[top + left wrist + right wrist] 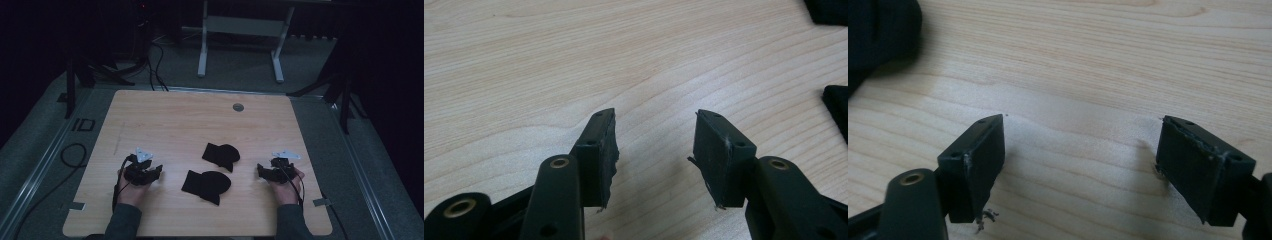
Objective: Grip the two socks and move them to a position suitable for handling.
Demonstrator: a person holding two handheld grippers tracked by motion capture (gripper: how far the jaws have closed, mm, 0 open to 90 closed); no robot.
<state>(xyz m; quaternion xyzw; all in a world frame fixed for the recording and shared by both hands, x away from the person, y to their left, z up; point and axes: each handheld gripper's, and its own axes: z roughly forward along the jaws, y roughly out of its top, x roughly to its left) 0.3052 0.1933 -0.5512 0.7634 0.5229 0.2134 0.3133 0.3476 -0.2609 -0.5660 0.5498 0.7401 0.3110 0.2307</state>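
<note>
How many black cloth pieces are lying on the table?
2. One black cloth piece lies near the table's middle; the other lies just nearer the person, slightly left. Both sit between the two grippers.

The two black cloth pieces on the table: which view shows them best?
The high view: both black cloth pieces, the farther and the nearer, lie whole between the hands. The left gripper view catches dark corners at its right edge; the right gripper view, a dark patch upper left.
</note>
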